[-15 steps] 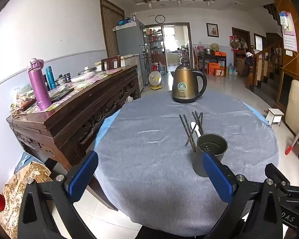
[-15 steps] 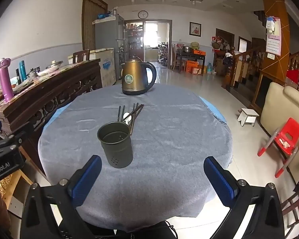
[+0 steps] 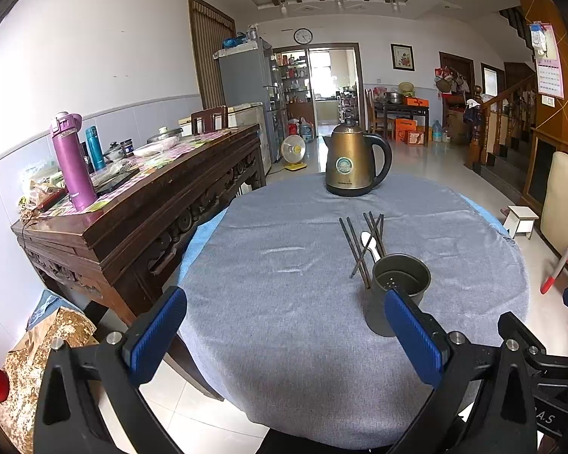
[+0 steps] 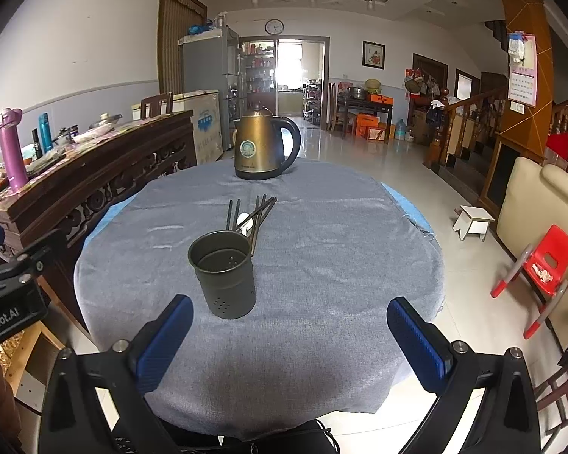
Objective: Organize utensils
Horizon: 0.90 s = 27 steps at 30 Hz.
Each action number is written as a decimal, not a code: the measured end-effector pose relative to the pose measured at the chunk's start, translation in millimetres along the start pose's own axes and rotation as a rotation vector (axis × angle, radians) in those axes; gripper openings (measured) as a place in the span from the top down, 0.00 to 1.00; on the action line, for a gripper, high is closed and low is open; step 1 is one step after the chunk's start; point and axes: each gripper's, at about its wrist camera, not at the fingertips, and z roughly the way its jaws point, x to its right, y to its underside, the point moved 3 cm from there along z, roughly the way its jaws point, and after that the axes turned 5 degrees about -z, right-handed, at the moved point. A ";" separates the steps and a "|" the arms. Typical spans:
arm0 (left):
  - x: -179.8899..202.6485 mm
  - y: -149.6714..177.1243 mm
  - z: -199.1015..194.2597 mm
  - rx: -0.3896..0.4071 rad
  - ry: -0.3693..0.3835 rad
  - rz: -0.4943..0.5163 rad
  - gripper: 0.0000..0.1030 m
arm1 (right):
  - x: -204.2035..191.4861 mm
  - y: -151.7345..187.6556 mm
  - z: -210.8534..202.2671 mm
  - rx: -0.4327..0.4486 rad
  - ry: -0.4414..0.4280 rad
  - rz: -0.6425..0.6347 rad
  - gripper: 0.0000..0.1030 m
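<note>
A dark perforated metal utensil holder (image 3: 397, 287) (image 4: 224, 272) stands upright and empty on the round table's grey cloth (image 3: 284, 283) (image 4: 322, 265). Just behind it lie several dark chopsticks (image 3: 361, 242) (image 4: 259, 213) and a white spoon (image 3: 369, 242) (image 4: 243, 221), partly hidden by the holder. My left gripper (image 3: 286, 335) is open and empty near the table's front edge, the holder by its right finger. My right gripper (image 4: 289, 336) is open and empty, the holder ahead to the left.
A bronze electric kettle (image 3: 354, 160) (image 4: 263, 147) stands at the table's far side. A carved wooden sideboard (image 3: 140, 208) (image 4: 75, 189) with a purple flask (image 3: 72, 162) runs along the left. A small white stool (image 4: 473, 221) and red child's chair (image 4: 545, 261) stand on the floor at right.
Both views have barely shifted. The grippers remain open and the utensils and holder have not moved.
</note>
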 end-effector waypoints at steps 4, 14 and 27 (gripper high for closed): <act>0.0 0.1 -0.2 -0.001 0.001 0.000 0.00 | -0.7 -0.4 0.8 0.003 0.002 -0.003 0.00; -0.7 -0.6 -1.0 -0.008 0.004 -0.003 0.00 | -1.7 0.1 -0.3 0.004 0.001 -0.004 0.00; -1.3 1.2 1.5 -0.015 0.003 -0.004 0.00 | -5.7 3.6 4.0 -0.010 -0.004 -0.005 0.00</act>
